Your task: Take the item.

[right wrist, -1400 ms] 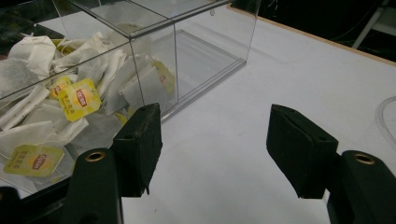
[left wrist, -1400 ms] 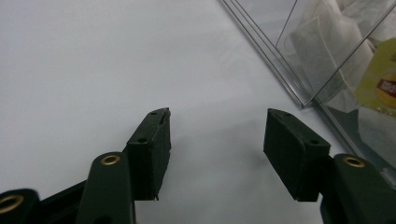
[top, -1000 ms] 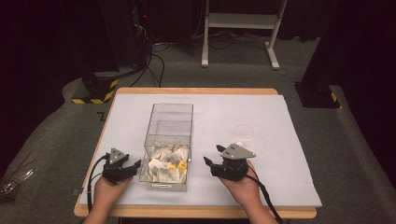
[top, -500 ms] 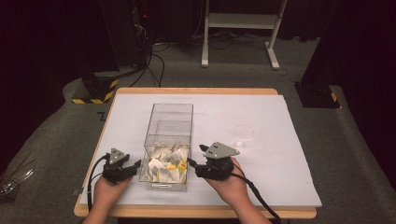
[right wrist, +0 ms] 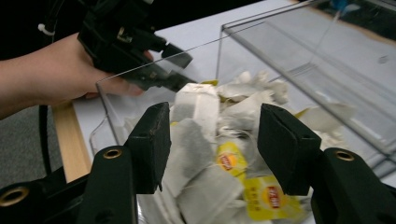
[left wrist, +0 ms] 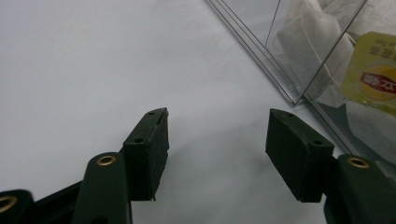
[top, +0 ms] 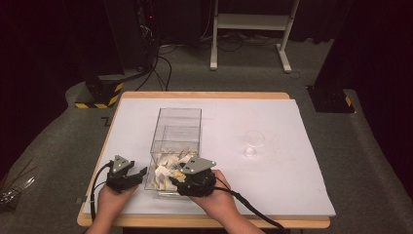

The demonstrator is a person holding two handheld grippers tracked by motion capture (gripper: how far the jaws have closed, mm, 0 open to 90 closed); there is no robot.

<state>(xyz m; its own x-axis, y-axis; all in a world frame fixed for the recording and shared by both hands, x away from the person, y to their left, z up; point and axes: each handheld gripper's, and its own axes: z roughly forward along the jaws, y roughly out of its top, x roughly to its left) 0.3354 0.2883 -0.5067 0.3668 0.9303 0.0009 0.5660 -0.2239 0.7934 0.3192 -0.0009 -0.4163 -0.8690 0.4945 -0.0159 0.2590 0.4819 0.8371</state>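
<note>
Dark floor and black stands surround the wooden table [top: 204, 95], whose top is covered by a white sheet [top: 272, 141]. We take the clear plastic box [top: 178, 127] near the front edge of that sheet as our landmark. It is open at the top and its near half holds a heap of tea bags [top: 168, 168], white paper pouches with strings and yellow tags.

Our right gripper [top: 181, 184] is over the near end of the box, above the heap. In the right gripper view its jaws stand apart with tea bags [right wrist: 210, 158] below and between them, and the pads press on nothing; the jaws have just been closing a little. We cannot tell whether the tips touch the bags.

Our left gripper [top: 141, 174] sits just left of the box, close to its near left corner, low over the white sheet. In the left gripper view [left wrist: 217, 140] its jaws are spread wide with bare sheet between them, holding nothing; they have just been opening slightly.

On the tags [right wrist: 229, 161] we see a red and yellow badge that looks like the Lipton mark, though the letters are too blurred to read. Through the box wall one yellow tag [left wrist: 373, 74] carries Chinese characters above the same badge, too soft to make out.

Well to the right of the box stands a small clear cup [top: 253, 142].
</note>
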